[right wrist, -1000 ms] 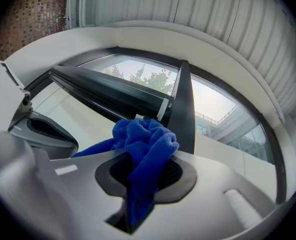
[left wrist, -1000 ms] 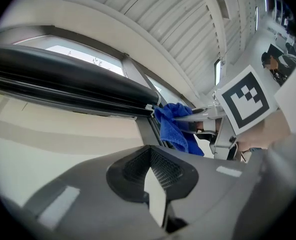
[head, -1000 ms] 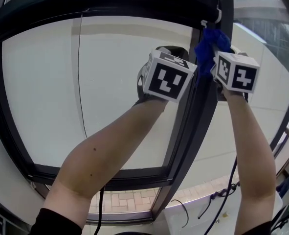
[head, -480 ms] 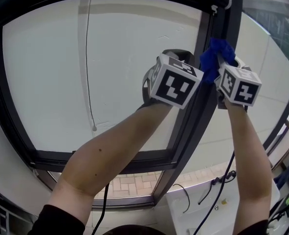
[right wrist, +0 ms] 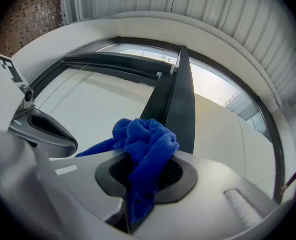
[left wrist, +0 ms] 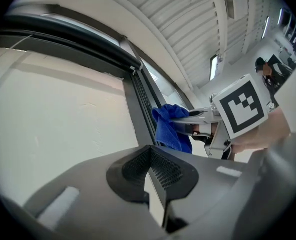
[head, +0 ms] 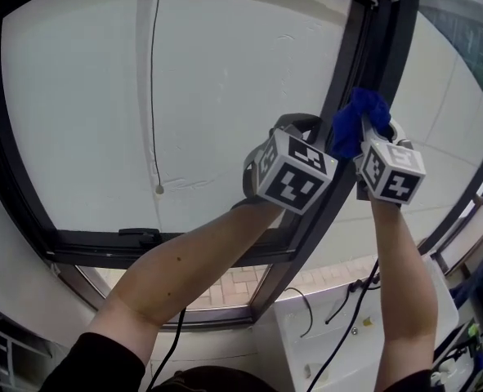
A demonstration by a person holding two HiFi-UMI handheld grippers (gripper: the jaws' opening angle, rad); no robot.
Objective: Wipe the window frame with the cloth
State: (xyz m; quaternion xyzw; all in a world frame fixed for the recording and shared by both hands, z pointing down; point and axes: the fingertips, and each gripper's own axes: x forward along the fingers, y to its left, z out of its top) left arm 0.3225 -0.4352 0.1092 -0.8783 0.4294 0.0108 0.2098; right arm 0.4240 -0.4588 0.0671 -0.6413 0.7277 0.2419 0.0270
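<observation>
Cloth (head: 354, 125), blue, sits bunched up against the dark window frame (head: 364, 64) in head view, at the tip of the R gripper (head: 365, 133). L gripper (head: 290, 129) is just beside it, by the glass (head: 225, 80). L gripper view: jaws pressed together, nothing btwn them. R gripper view: jaws pinch the cloth, w/ the frame right behind.

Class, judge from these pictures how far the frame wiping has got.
Done: no wiped stretch shows as cleaner. In hand: the right gripper clamps the blue cloth against the upright frame bar, about mid-height. Remaining, probably: the bar below and bottom rail; left gripper shut, empty.
</observation>
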